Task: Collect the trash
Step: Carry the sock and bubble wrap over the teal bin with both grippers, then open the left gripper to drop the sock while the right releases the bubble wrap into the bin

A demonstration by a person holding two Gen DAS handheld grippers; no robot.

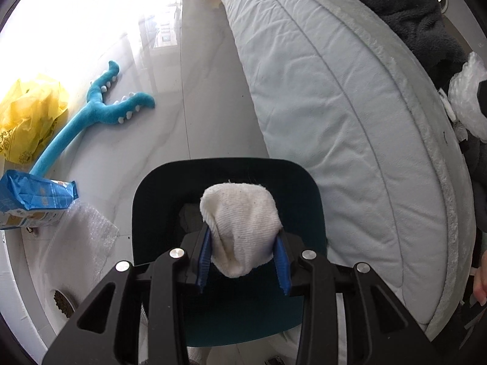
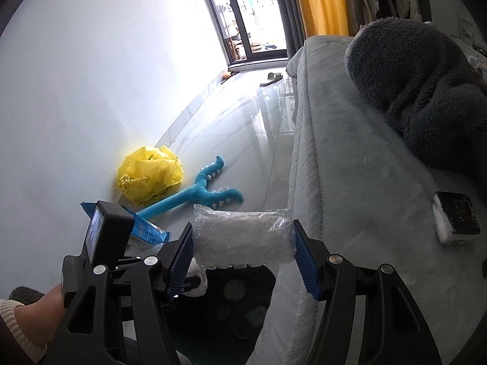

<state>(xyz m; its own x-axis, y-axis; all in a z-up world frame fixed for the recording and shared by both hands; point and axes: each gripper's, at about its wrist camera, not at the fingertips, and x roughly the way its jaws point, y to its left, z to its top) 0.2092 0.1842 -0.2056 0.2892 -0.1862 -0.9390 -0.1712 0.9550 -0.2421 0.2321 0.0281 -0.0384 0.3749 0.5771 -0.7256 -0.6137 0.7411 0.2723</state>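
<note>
- Trash in both grippers: left gripper [image 1: 243, 261] pinches a white cloth wad [image 1: 240, 228] between blue pads, held right over the dark teal bin [image 1: 152, 200].
- Right gripper [image 2: 243, 258] clamps a bubble wrap pack [image 2: 243, 237], jaws wide around it, above the bin [image 2: 231, 304].
- Floor near the bin: bubble wrap sheet [image 1: 88, 237], blue snack bag [image 1: 33, 200].
- Farther: teal plush toy [image 2: 201, 194], yellow plastic bag [image 2: 149, 176] against wall.
- Pale mattress [image 1: 350, 121] beside the bin, dark fleece [image 2: 420, 82] on top.
</note>
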